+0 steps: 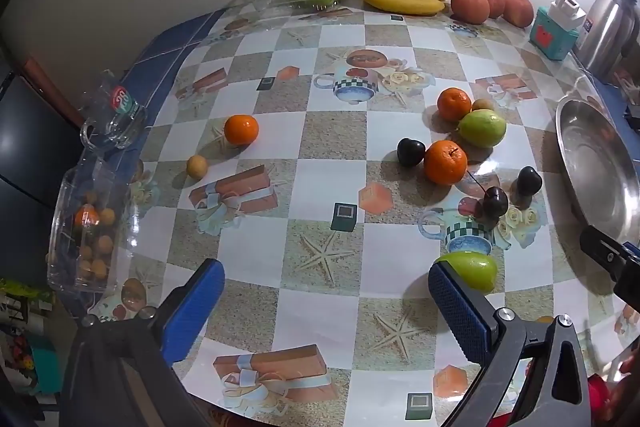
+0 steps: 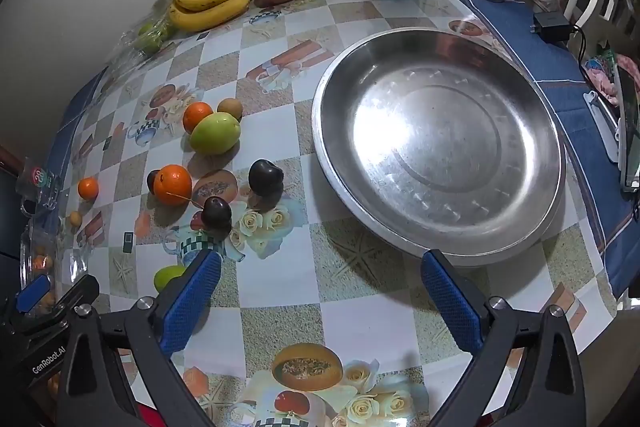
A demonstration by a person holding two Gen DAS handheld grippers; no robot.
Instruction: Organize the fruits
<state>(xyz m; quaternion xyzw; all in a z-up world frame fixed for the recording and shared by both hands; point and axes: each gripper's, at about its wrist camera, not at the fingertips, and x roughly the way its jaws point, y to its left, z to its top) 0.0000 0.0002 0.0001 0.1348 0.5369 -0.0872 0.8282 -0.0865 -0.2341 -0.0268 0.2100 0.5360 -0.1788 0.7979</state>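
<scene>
Above table (image 1: 320, 163), left tool (image 1: 326, 301) and right tool (image 2: 320, 291) wide, empty

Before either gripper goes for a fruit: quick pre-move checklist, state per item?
1. Left gripper open, nothing between its fingers: ok.
2. Right gripper open, nothing held: ok.
3. Steel bowl holds no fruit, room to drop into: ok.
4. Green mango near the left gripper's right finger, free of other fruit: ok, though that finger hides part of it.
5. Dark plums sit close together, with an orange beside them: not ok for a clean single pick.
6. Bowl's stability when fruit lands: cannot tell.
</scene>
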